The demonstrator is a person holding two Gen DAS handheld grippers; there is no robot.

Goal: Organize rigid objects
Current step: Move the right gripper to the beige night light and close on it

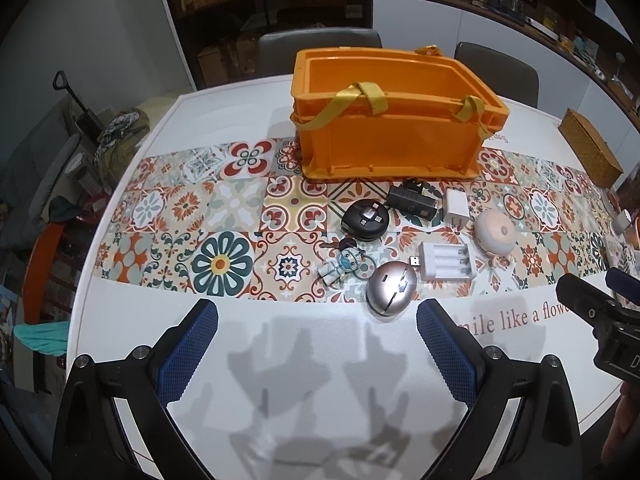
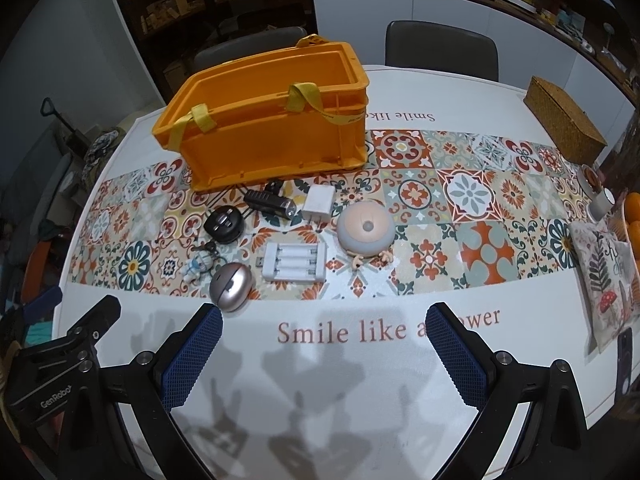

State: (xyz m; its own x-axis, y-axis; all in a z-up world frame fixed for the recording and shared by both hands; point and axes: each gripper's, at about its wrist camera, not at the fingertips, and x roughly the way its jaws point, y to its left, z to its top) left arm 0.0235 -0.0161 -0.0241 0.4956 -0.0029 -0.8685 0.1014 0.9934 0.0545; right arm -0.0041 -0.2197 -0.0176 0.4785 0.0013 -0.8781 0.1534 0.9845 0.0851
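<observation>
An empty orange crate (image 1: pixel 394 120) (image 2: pixel 264 120) with yellow straps stands on the patterned runner. In front of it lie a black flashlight (image 1: pixel 412 200) (image 2: pixel 270 202), a white charger cube (image 1: pixel 456 206) (image 2: pixel 319 202), a black round cable reel (image 1: pixel 366 220) (image 2: pixel 224 224), a pink-white round device (image 1: pixel 495 234) (image 2: pixel 365 226), a white battery charger (image 1: pixel 448 261) (image 2: pixel 295 262), a small figure keychain (image 1: pixel 344 266) (image 2: pixel 199 266) and a silver dome (image 1: pixel 392 288) (image 2: pixel 231 286). My left gripper (image 1: pixel 318 320) is open and empty above the table's near side. My right gripper (image 2: pixel 324 324) is open and empty.
A wicker box (image 1: pixel 592 146) (image 2: pixel 564 124) sits at the far right. A cushion (image 2: pixel 600 280), a cup (image 2: pixel 596 196), oranges (image 2: pixel 632 216) and a phone (image 2: pixel 624 360) are at the right edge. Chairs (image 2: pixel 440 48) stand behind the table.
</observation>
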